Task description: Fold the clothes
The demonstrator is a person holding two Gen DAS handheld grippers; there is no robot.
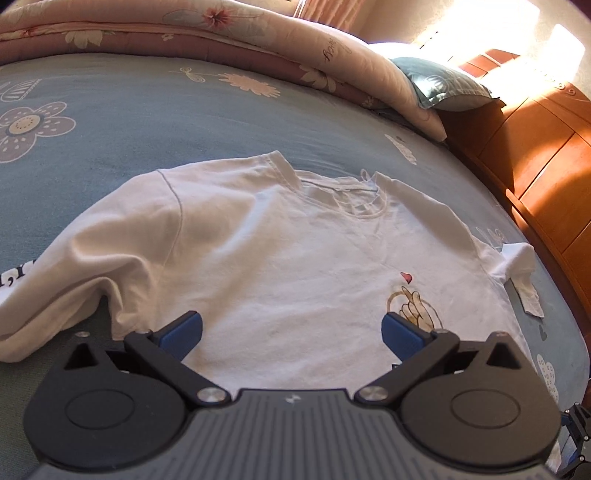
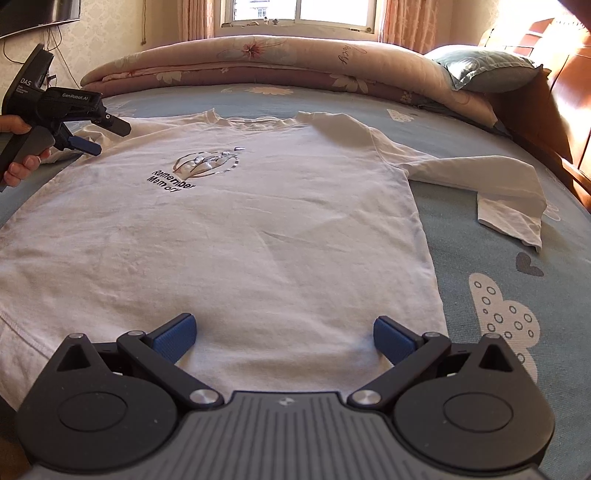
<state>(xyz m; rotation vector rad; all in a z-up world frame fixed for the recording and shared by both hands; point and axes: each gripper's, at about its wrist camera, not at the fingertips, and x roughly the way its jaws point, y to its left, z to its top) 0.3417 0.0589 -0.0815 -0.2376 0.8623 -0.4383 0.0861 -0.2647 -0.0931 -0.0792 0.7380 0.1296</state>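
Note:
A white long-sleeved shirt (image 1: 277,240) (image 2: 240,240) lies face up on the blue floral bedsheet (image 1: 110,129) (image 2: 480,229), collar toward the far side. Its chest carries a hand drawing and the words "Remember Memory" (image 2: 177,181). One sleeve (image 2: 498,184) lies bent back on itself at the right; the other sleeve (image 1: 55,295) is bunched at the left. My left gripper (image 1: 291,325) (image 2: 110,138) is open, hovering near the left shoulder, held by a hand (image 2: 18,162). Over the hem's right part, my right gripper (image 2: 284,330) is open and holds nothing.
A rolled pink floral quilt (image 1: 258,37) (image 2: 277,62) lies along the far side of the bed. A teal pillow (image 1: 439,85) (image 2: 487,70) rests against the wooden headboard (image 1: 535,155) (image 2: 569,110) at the right. A window (image 2: 299,14) is behind the quilt.

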